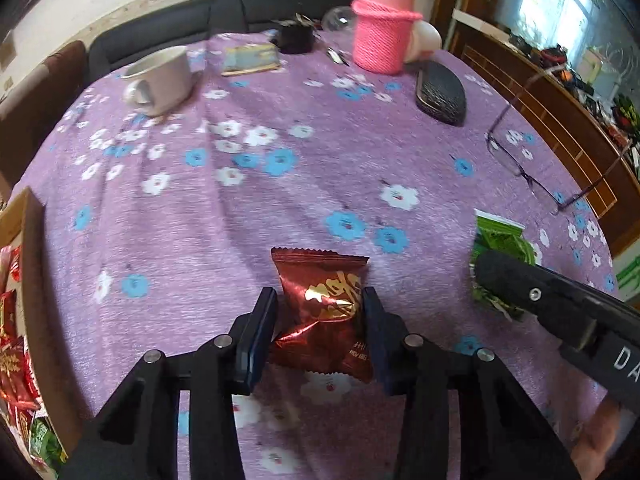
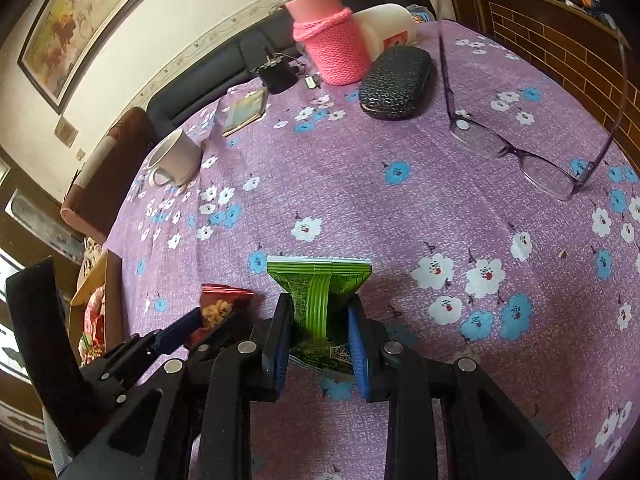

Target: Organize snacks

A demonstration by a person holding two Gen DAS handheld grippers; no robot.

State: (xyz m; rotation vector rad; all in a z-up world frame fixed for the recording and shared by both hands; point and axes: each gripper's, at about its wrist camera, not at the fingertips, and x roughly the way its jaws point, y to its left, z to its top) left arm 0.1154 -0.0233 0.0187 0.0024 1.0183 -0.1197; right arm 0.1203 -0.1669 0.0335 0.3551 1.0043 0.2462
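Note:
My left gripper is shut on a dark red snack packet with gold print, squeezing it just above the purple flowered tablecloth. My right gripper is shut on a green snack packet, pinched at its middle. In the left wrist view the green packet and the right gripper's body lie to the right. In the right wrist view the red packet and the left gripper lie to the left. A cardboard box with several red and green packets stands at the left table edge.
On the table stand a white mug, a pink knit-covered bottle, a black glasses case, open glasses, a small booklet and a black pot. A dark sofa runs behind the table.

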